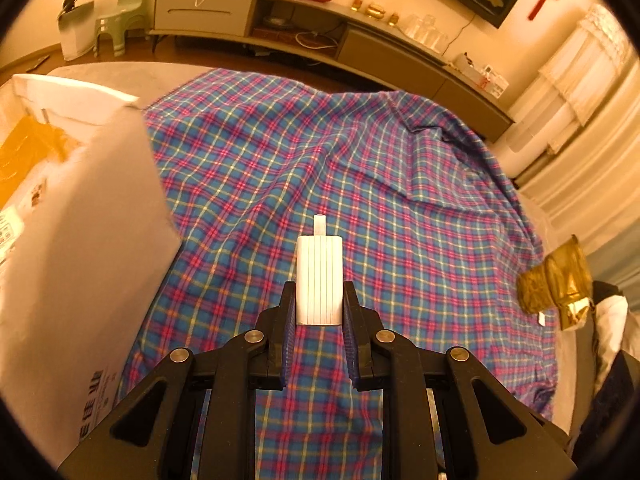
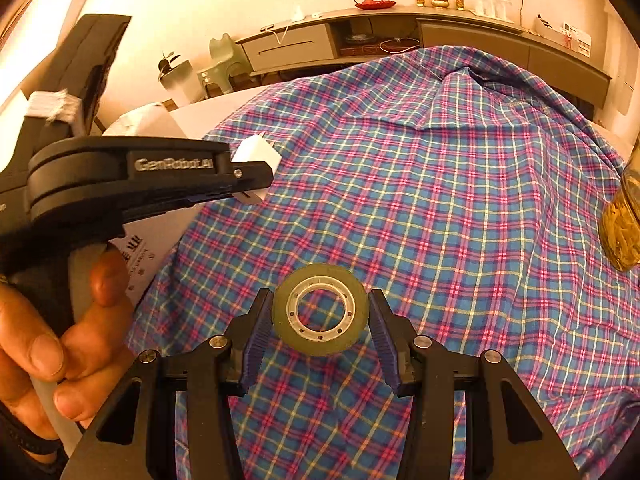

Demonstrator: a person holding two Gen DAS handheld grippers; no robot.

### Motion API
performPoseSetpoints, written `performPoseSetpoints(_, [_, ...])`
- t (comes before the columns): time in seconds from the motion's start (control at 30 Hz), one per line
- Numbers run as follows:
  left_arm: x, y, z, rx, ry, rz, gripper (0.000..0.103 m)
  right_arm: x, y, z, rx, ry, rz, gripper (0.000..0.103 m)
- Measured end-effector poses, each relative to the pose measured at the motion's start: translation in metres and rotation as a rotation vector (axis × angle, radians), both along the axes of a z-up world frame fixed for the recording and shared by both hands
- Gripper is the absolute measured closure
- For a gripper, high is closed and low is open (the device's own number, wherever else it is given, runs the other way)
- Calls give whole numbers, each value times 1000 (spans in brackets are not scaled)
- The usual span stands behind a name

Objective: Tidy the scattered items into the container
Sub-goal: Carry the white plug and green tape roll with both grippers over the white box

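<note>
My left gripper (image 1: pixel 319 304) is shut on a white ribbed plug adapter (image 1: pixel 320 280), lifted above the plaid cloth (image 1: pixel 360 168). The right wrist view shows the same gripper (image 2: pixel 256 176) from the side, with the white adapter (image 2: pixel 258 152) sticking out of its tip. My right gripper (image 2: pixel 320 314) is shut on a roll of clear tape (image 2: pixel 320 314), its pads pressing both sides of the roll, which hangs just above the cloth (image 2: pixel 440 184). A white cardboard box (image 1: pixel 80 208), the container, stands at the left, right beside the left gripper.
A person's hand (image 2: pixel 48 344) holds the left gripper's handle. A jar of golden contents (image 2: pixel 622 220) stands at the cloth's right edge, seen also as a jar (image 1: pixel 556 280) in the left view. A low TV cabinet (image 1: pixel 280 20) runs along the far wall.
</note>
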State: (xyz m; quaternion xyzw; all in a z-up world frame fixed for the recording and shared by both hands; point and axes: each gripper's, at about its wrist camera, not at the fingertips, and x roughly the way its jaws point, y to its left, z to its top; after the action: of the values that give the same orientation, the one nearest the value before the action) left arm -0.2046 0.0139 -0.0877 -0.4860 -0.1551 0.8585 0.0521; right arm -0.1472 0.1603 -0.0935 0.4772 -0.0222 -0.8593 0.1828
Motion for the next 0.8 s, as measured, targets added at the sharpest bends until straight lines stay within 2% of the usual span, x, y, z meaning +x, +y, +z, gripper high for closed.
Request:
performPoseSetpoints(0.27, [38,-16,22,-3,41,-17,82,15,-10,14,-19,19,22,54])
performPoseSetpoints(0.53, [66,-23,41,-97,96,-31,82,27,-16,23,-26,33,39,54])
performPoseSetpoints(0.8, [80,-37,51,-119,117,-24,82,39,-32,37,-31,56,64,54])
